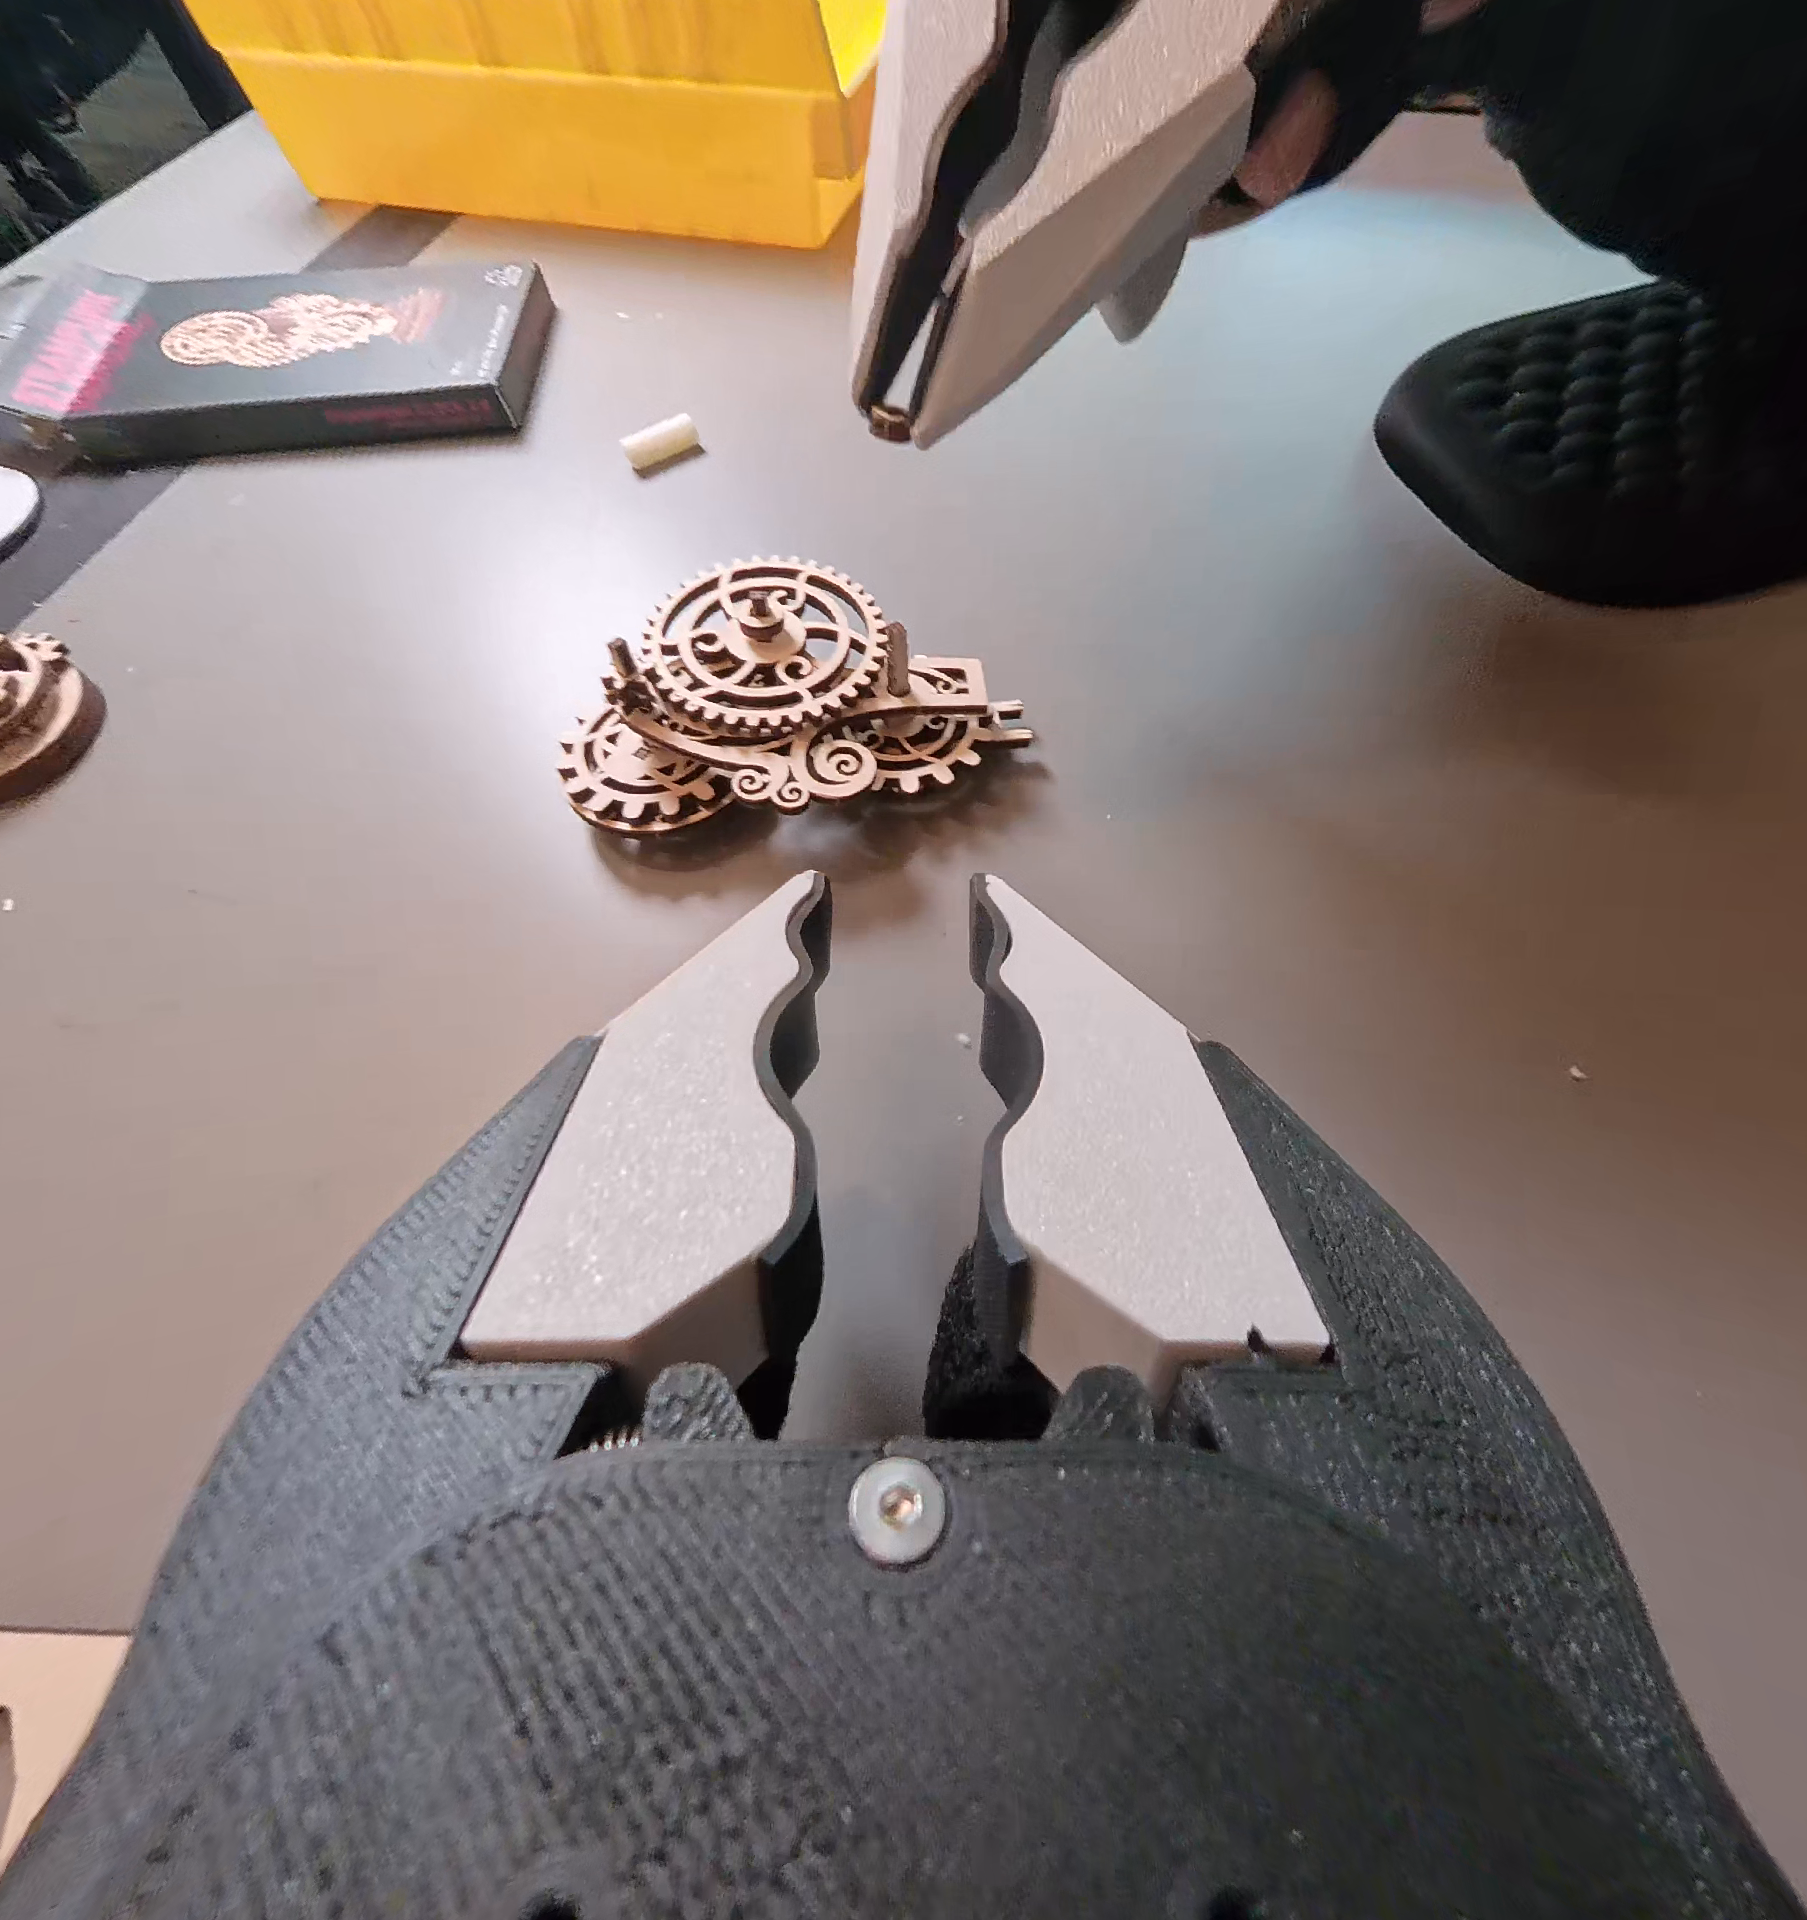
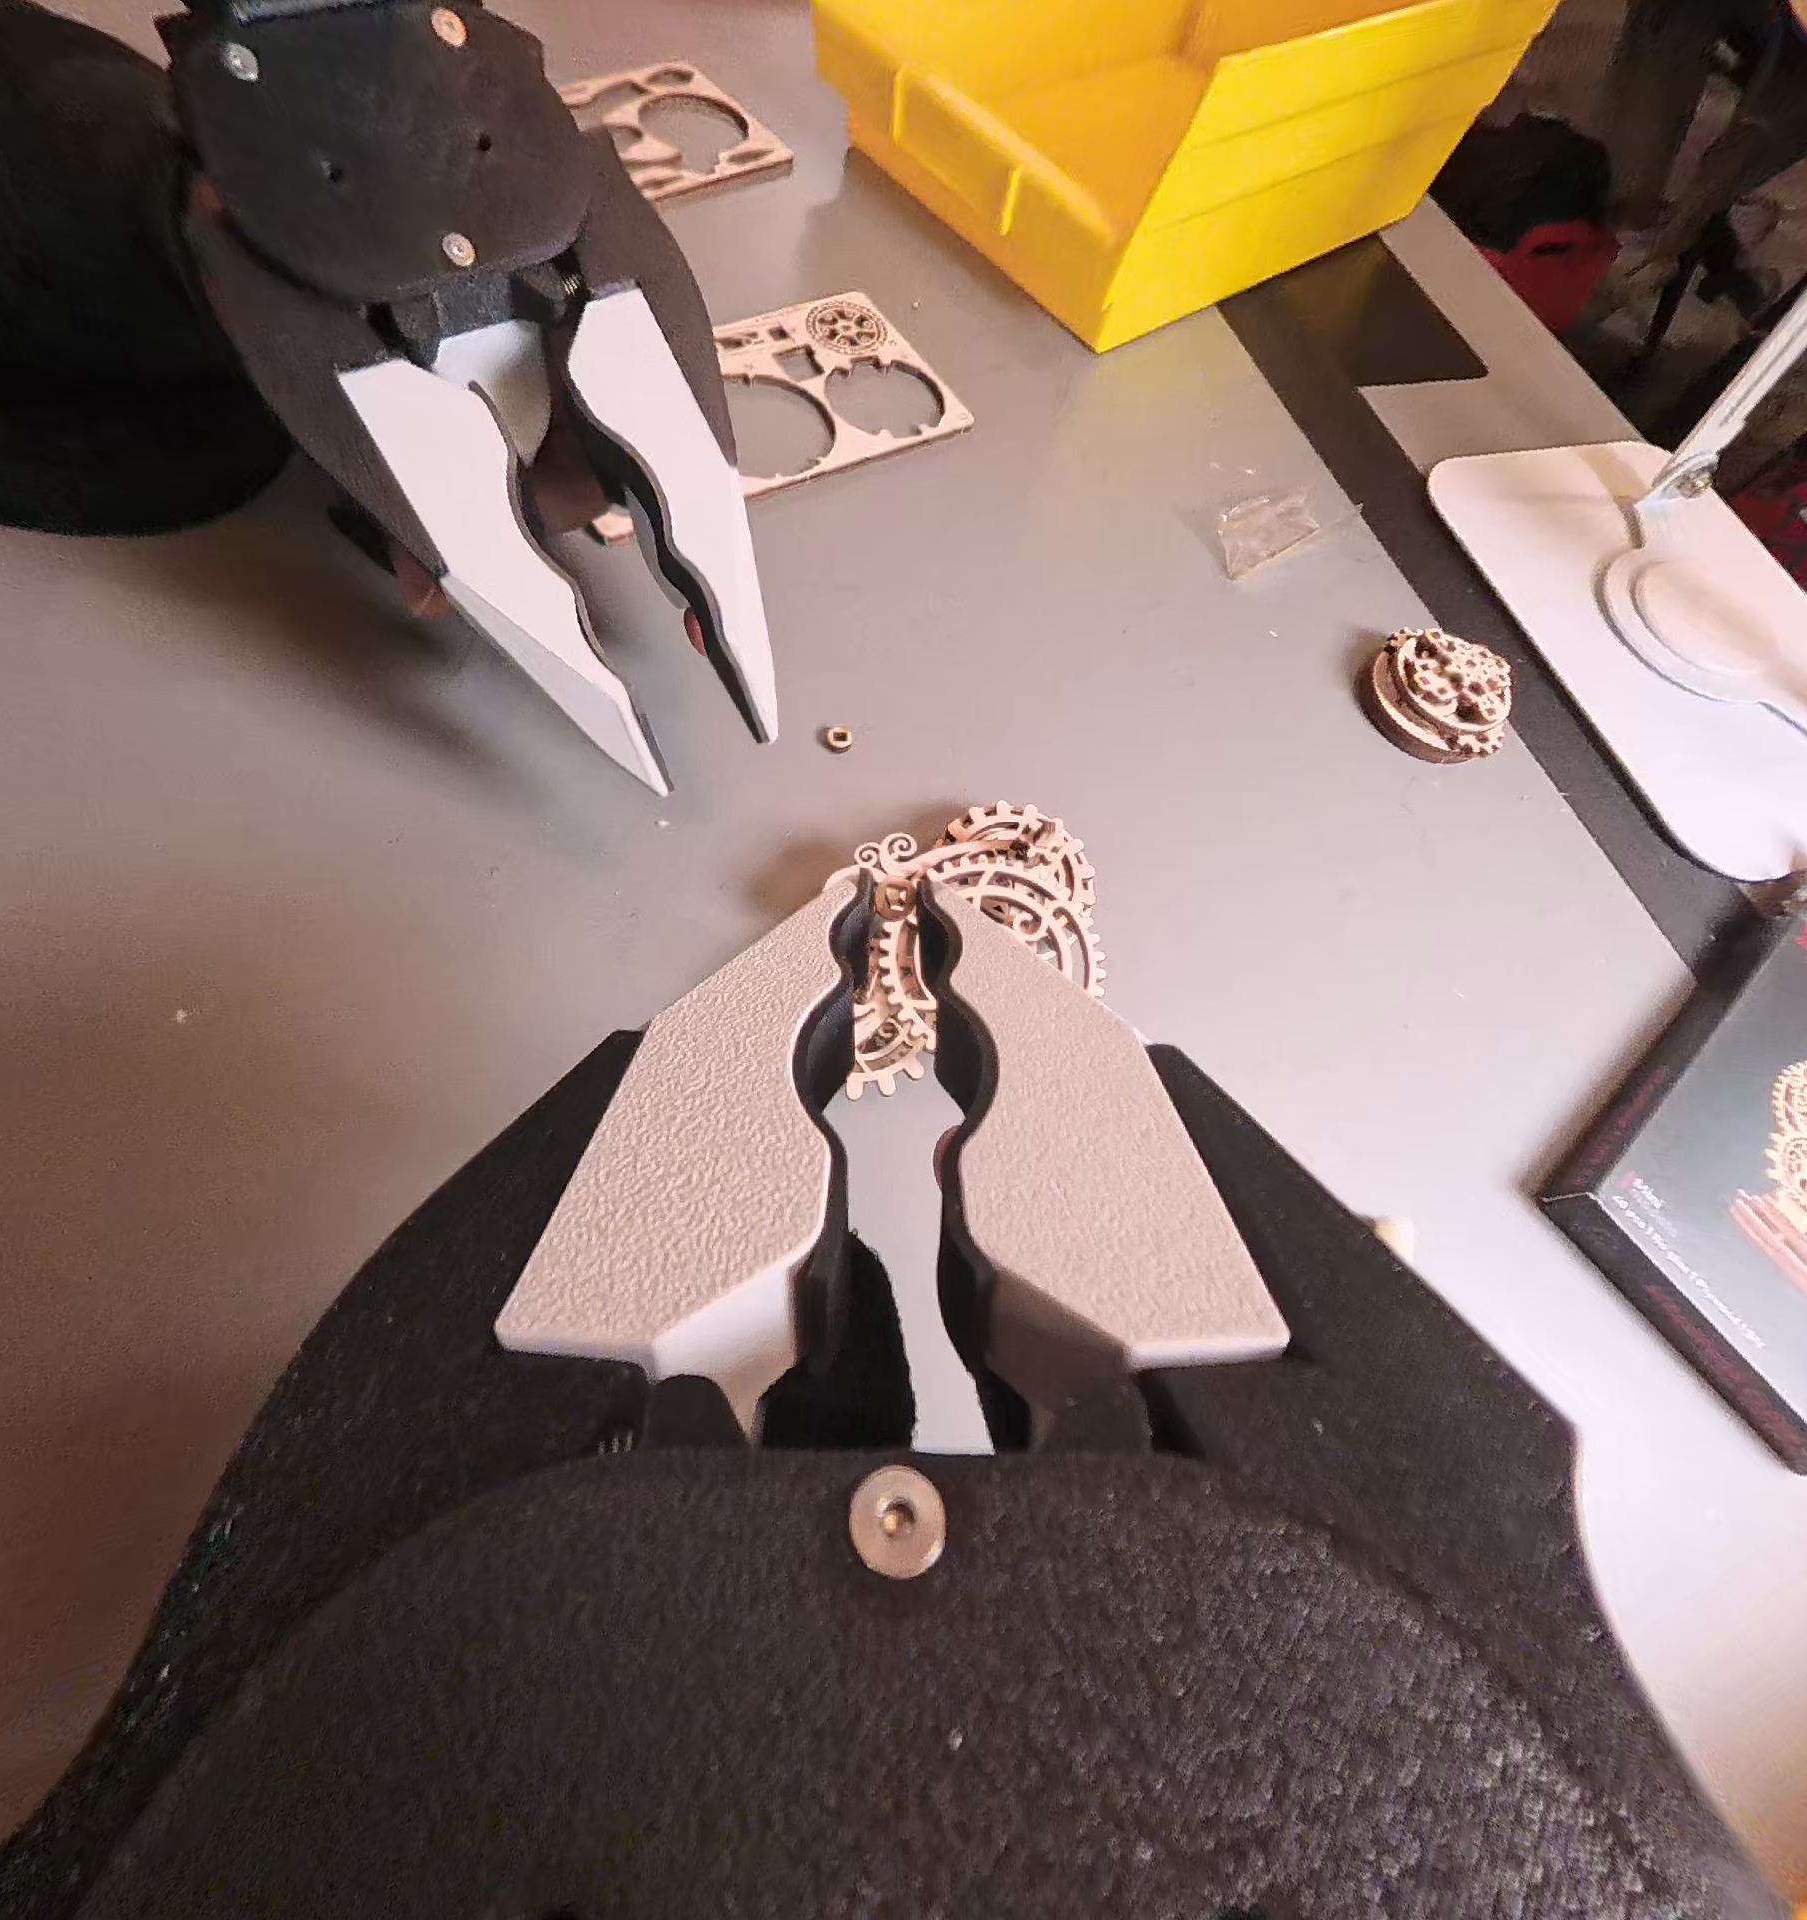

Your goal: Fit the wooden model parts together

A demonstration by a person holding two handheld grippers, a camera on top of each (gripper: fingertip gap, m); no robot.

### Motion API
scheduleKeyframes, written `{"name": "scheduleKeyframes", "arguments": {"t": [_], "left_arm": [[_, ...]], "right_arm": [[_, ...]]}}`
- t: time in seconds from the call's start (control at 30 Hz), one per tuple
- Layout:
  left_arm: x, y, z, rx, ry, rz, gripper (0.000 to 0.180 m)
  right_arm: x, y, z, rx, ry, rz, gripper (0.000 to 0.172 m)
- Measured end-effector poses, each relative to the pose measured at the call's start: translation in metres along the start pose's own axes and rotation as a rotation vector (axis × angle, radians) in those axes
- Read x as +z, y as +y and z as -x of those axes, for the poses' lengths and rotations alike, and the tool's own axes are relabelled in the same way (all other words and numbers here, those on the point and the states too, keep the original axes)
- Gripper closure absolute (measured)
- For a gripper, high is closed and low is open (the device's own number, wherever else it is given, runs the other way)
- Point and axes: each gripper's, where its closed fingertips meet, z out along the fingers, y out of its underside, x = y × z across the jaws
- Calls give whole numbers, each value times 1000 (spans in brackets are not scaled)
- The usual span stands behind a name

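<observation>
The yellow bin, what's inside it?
The yellow bin looks empty in the right wrist view: only its bare yellow walls and part of its floor show. Its near wall hides the front of the floor, so something small could lie there unseen.

a glossy grey table bears a yellow bin and white lamp base.

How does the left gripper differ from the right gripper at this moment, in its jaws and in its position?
The left gripper has parted jaws with nothing between them; the right gripper is nearly closed, pinching a small wooden ring. The left sits low, just short of the wooden gear assembly; the right is raised beyond it, angled downward. Both have grey fingers with black wavy pads.
</observation>
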Motion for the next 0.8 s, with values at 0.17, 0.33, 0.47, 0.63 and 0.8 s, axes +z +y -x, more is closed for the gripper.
{"name": "scheduleKeyframes", "arguments": {"t": [0.17,0.33,0.47,0.63,0.8], "left_arm": [[-2,-3,8,-11,-35,-26,156],[2,3,10,-19,-33,-7,156],[3,6,10,-18,-32,3,156],[6,9,9,-22,-27,18,156],[6,9,9,-34,-23,16,156]], "right_arm": [[3,16,0,24,-10,20,165],[0,37,6,27,-62,109,165],[-1,69,11,-20,-71,270,165],[2,96,16,-55,-87,400,163],[-3,93,19,-16,-119,391,138]]}}
